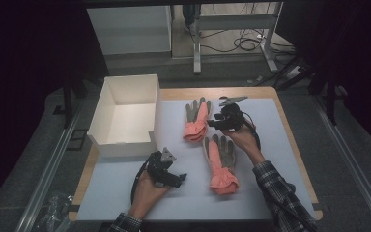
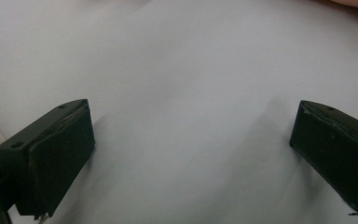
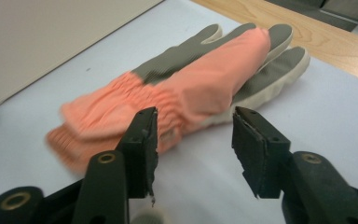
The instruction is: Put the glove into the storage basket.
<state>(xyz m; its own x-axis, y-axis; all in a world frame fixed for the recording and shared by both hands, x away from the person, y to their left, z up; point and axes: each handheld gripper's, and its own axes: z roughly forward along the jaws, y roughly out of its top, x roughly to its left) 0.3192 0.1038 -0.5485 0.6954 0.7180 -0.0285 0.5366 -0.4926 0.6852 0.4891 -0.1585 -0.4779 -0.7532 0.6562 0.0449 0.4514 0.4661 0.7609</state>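
The table (image 1: 290, 159), under a pale sheet, carries everything within easy reach of the person's two forearms, which come in from the near edge. At its far left corner stands the white box (image 1: 125, 118), open at the top and empty, a likely place to drop the gloves, which would explain why they lie just to its right. The near glove (image 1: 221, 164) lies flat with its orange cuff toward the person and its grey fingers pointing away; the far glove (image 1: 197, 121) lies folded on itself, cuff bunched. The right tool (image 1: 211, 123) hovers just beside the far glove with its jaws partly spread and nothing between them; the right gripper view shows that glove (image 3: 191, 84) lying free just beyond the pads, so I judge it is either just released or being lined up. The left tool (image 1: 181, 178) rests low over bare sheet, jaws spread wide and empty, apparently waiting near the box.
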